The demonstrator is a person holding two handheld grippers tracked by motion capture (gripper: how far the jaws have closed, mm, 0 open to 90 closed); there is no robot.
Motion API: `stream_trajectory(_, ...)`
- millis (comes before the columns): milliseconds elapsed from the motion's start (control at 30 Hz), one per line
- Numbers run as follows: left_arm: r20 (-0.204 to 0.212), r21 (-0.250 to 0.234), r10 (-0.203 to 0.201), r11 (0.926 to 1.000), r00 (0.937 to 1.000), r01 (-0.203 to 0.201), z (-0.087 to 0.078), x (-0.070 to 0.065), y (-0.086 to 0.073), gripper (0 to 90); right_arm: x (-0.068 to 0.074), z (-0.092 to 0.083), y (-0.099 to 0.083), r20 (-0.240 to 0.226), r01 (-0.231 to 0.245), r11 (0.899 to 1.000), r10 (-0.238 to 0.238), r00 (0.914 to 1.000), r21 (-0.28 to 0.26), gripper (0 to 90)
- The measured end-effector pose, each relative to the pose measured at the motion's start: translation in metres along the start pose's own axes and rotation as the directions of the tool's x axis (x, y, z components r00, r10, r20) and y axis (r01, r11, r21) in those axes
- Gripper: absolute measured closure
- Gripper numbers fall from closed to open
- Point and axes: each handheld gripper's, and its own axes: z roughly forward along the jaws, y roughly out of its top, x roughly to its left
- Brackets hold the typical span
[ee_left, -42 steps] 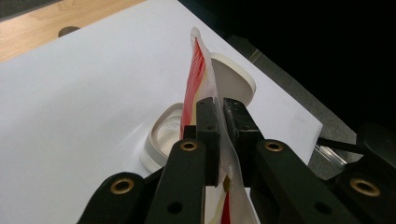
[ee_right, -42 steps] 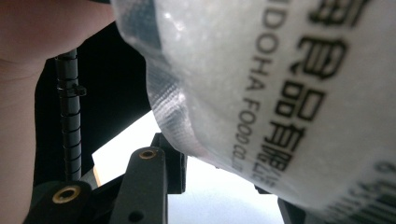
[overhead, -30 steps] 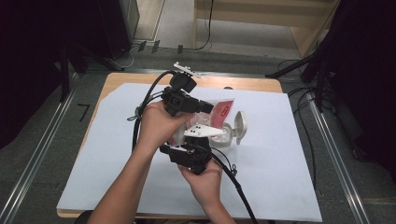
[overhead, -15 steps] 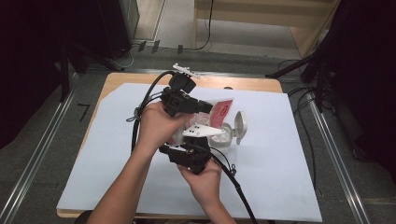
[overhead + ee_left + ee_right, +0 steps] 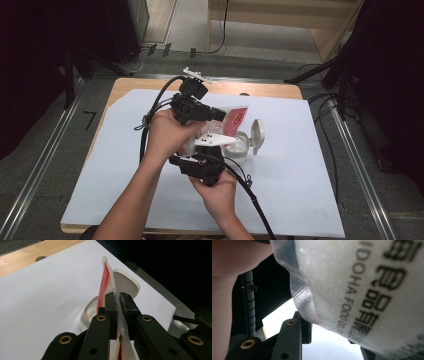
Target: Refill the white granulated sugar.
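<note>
Left gripper view: left hand-held gripper [image 5: 117, 307] pinches red-striped packet [image 5: 103, 282] above white container [image 5: 91, 312].

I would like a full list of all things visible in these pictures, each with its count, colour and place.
Packet: one, red and clear plastic, held above the table, over the container.
Container: one, white, round, on the sheet, hinged lid open upright.
Sheet: one, white, covering the table.
Table: one, light wood, under the sheet.
Left gripper: one, black, clamped on the packet.
Right gripper: one, black, below the packet; its grip cannot be told.
Hands: two, each holding a gripper.
</note>
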Motion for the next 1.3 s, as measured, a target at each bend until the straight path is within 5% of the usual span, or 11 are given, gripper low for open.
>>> stream_trajectory(567,0.022,0.06,0.013,0.9981,0.9997,-0.014,-0.009,0.005,-0.007,85.6,0.007,0.01,-0.011,0.012,0.049,0.999,-0.049,0.9987,-0.011,61.4)
stream_trajectory(1300,0.043,0.072,0.003,0.9974,0.999,-0.006,-0.013,0.01,-0.014,86.7,0.009,0.013,-0.016,0.018,0.061,0.998,-0.061,0.998,0.006,61.8)
